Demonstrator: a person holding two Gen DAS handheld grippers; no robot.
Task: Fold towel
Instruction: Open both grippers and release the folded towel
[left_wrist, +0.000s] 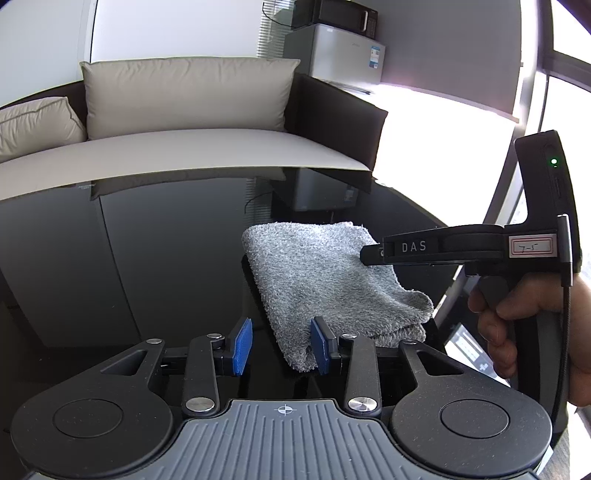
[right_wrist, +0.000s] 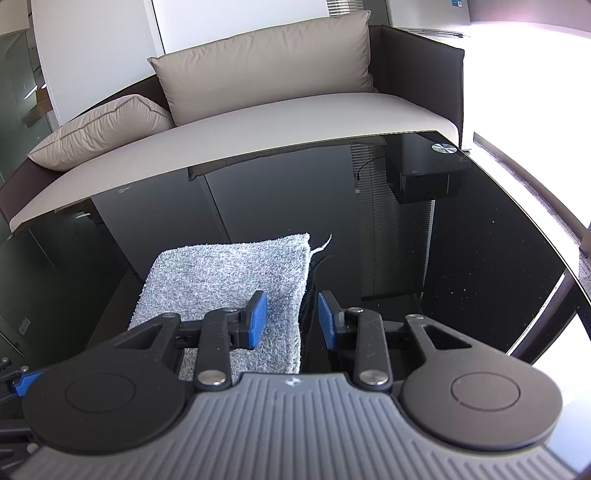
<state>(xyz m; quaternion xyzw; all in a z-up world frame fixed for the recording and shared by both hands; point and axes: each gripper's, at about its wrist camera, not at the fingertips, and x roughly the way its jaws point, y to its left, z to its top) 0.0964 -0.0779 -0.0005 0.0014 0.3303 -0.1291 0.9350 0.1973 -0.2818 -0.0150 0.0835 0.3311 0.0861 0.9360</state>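
The left tool (left_wrist: 281, 345) has its blue pads spread wide, holding nothing; its right pad sits just beside the near corner of the folded grey towel (left_wrist: 325, 280). The right tool (right_wrist: 291, 319), also spread and empty, hovers over the towel's right edge at lower centre of the black glass desk (right_wrist: 480, 240).

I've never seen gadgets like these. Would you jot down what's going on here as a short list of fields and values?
Towel: grey towel, folded into a compact stack
Surface: glossy black table
Left tool: open, its right blue pad at the towel's near corner, nothing gripped
Right tool: open, straddling the towel's right edge, nothing gripped
Holder: a person's hand grips the right tool's handle
Background: beige sofa with cushions behind the table
Fold status: looks largely done
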